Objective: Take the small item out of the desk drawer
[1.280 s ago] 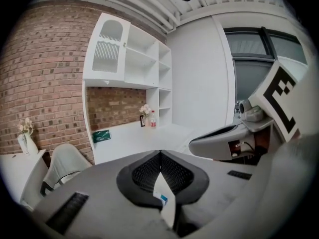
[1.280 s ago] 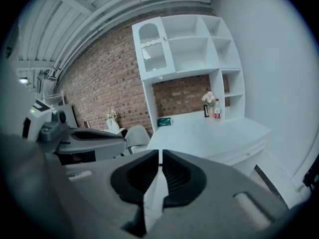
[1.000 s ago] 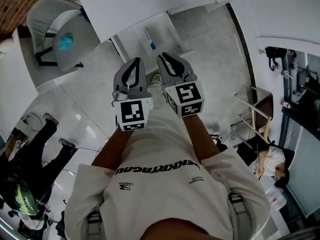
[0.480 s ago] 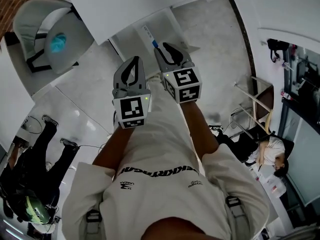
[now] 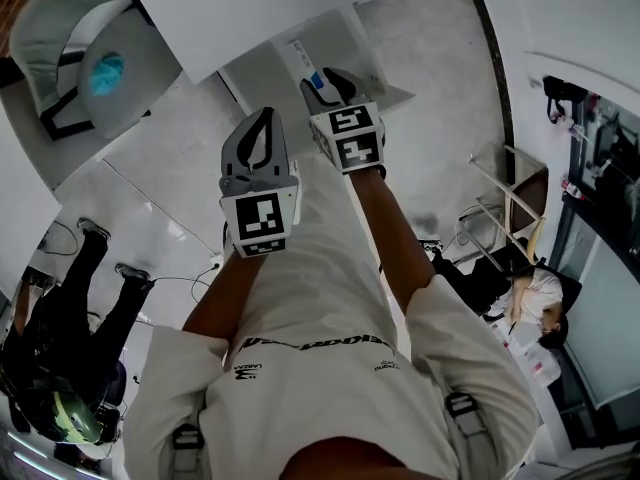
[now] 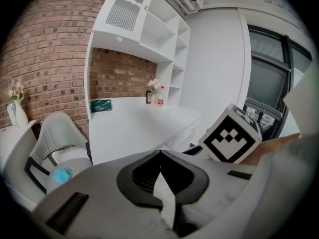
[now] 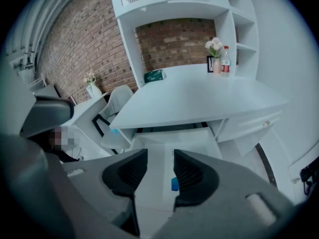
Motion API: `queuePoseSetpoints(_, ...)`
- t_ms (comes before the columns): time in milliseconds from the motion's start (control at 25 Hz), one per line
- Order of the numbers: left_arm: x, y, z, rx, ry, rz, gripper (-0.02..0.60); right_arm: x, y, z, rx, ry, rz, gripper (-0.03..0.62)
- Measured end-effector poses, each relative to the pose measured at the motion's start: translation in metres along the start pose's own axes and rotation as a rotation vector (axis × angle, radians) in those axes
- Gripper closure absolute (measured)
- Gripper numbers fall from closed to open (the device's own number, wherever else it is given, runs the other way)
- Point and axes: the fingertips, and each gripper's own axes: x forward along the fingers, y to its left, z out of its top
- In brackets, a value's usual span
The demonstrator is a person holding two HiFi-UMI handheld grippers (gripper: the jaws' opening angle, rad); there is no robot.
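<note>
Under the white desk [image 7: 199, 101] the drawer [image 7: 197, 141] stands pulled out, pale inside. A small blue item [image 7: 174, 184] lies in it, seen through the gap of my right gripper [image 7: 160, 156]. That gripper's jaws are opening, with nothing between the pads. In the head view the right gripper [image 5: 325, 78] reaches over the drawer [image 5: 265, 78], its tips just beside the blue item [image 5: 315, 80]. My left gripper [image 5: 265, 118] hangs lower and to the left, short of the drawer, shut and empty. In its own view the left gripper [image 6: 160, 156] shows its dark pads meeting.
A white chair [image 5: 95, 63] with a blue thing on its seat stands left of the drawer. A green box [image 7: 154, 75], flowers and a bottle [image 7: 225, 60] sit at the desk's back. Closed drawers [image 7: 254, 123] lie to the right. Seated people are at lower left [image 5: 60, 368] and right [image 5: 540, 313].
My right gripper has reached forward over the open drawer to the blue item, and its jaws have spread. The left gripper has barely moved.
</note>
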Motion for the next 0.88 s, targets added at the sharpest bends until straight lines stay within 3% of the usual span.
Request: queuePoseSetpoints(880, 0.025, 0.033, -0.021, -0.049, 0.044, -0.010, 0.583, 0.118, -0.026, -0.059, -0.064, 0.283, -0.027, 0.382)
